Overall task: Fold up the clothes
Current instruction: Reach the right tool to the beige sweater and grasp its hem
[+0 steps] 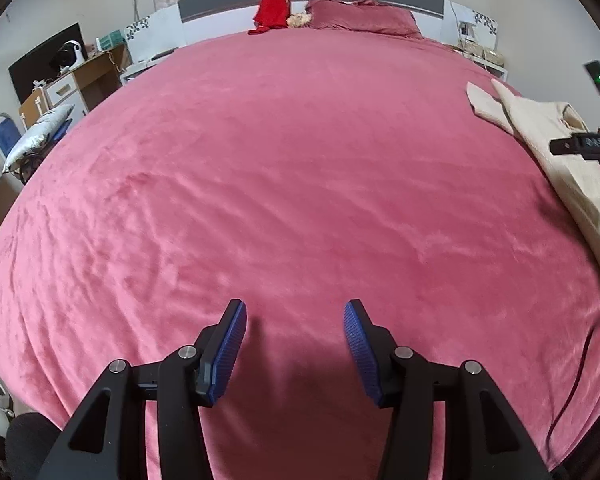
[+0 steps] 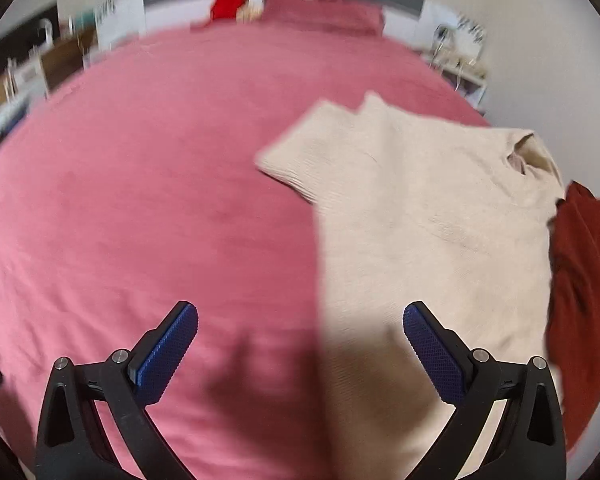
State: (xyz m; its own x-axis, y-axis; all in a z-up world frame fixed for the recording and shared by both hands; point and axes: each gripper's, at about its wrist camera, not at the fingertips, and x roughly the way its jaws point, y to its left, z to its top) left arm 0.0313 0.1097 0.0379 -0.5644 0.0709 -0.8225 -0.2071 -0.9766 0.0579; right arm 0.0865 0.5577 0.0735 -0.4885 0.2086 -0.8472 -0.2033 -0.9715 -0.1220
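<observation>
While both gape empty, right hand-held gripper (image 2: 300, 320) overhangs sweater (image 2: 420, 216).

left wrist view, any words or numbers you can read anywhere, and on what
Black device at the right edge, over the beige sweater: small pale marks, perhaps "048", too small to read surely.
Patterned panels beside the headboard: decoration, no text.
Right wrist view: blurred, nothing readable.
Fingers, bedspread and red garment: no text.
</observation>
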